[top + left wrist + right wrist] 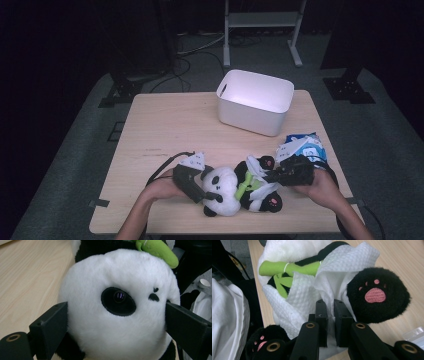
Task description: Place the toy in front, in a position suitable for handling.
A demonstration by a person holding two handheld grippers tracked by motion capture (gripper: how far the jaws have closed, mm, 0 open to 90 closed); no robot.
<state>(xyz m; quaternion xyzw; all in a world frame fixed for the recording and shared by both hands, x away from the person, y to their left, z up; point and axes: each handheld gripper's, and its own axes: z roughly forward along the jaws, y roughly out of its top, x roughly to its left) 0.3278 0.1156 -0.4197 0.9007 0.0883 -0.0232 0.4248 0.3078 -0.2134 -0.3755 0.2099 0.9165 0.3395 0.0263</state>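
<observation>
From my left gripper (115,322) view I see the soft black-and-white plush panda (120,302) face-on: its white head sits between the 2 black jaws, which stand wide and press its cheeks at 9 and 3 o'clock, so that gripper holds the head. My right gripper (331,315) view gives me what the others hide: pink paw pads on a black foot (377,295) at 2 o'clock, a green plush bamboo stalk (289,268) at 11 o'clock, and the white waffle-weave cloth (317,282) wrapped round the body. Those jaws are nearly closed and pinch a fold of that cloth.

From the high view I get the layout. The pale wooden table (170,125) stands on grey carpet in a dark room, with a white metal frame (262,20) at 12 o'clock. A white rectangular plastic bin (255,102) sits at the table's 1 o'clock, and a blue-and-white plastic packet (305,145) lies at 3 o'clock, just beside my right hand (320,187). The panda lies at the table's 6 o'clock edge, head at 9 o'clock toward the left gripper, feet at 3 o'clock toward the right.
</observation>
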